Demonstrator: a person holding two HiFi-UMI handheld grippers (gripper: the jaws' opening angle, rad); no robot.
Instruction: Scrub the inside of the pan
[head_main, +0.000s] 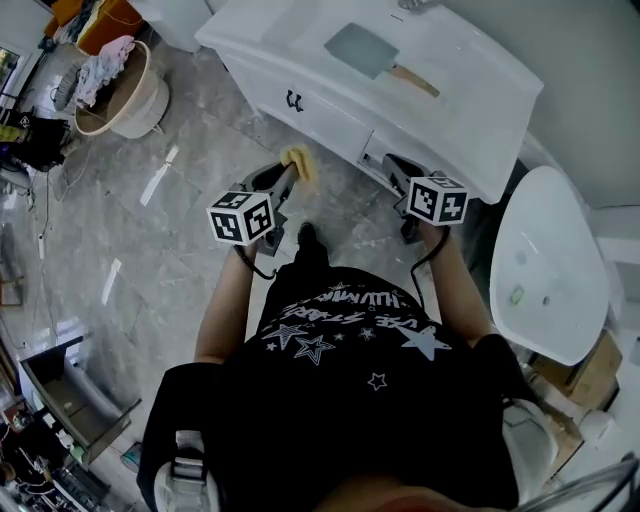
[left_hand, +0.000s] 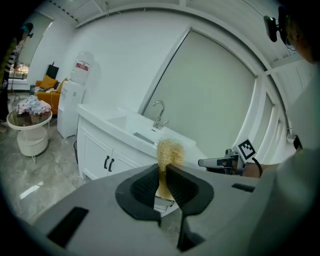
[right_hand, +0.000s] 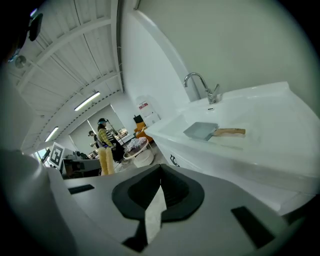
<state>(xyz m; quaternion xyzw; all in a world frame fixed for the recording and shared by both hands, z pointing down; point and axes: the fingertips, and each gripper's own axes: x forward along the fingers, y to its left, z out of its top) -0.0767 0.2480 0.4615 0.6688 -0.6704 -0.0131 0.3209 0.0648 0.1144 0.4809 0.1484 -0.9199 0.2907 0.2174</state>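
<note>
Approaching pan (head_main: 362, 48), scrubbing not begun | pan: flat on white tabletop (head_main: 480, 70), short of both grippers | left gripper (left_hand: 163, 172): jaws clamped on yellow scrubber (left_hand: 170, 151) | right gripper (right_hand: 160, 172): jaws together, empty | next, likely: reach tabletop, steady handle (head_main: 415, 80), set scrubber inside pan

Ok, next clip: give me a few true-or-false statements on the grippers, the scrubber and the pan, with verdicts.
1. The left gripper is shut on a yellow scrubber. True.
2. The pan has a wooden handle. True.
3. The right gripper holds the pan. False: it is shut with nothing in it; the pan lies on the white vanity top, apart from both grippers.
4. The scrubber is pressed inside the pan. False: it is held in the air, short of the vanity.
</note>
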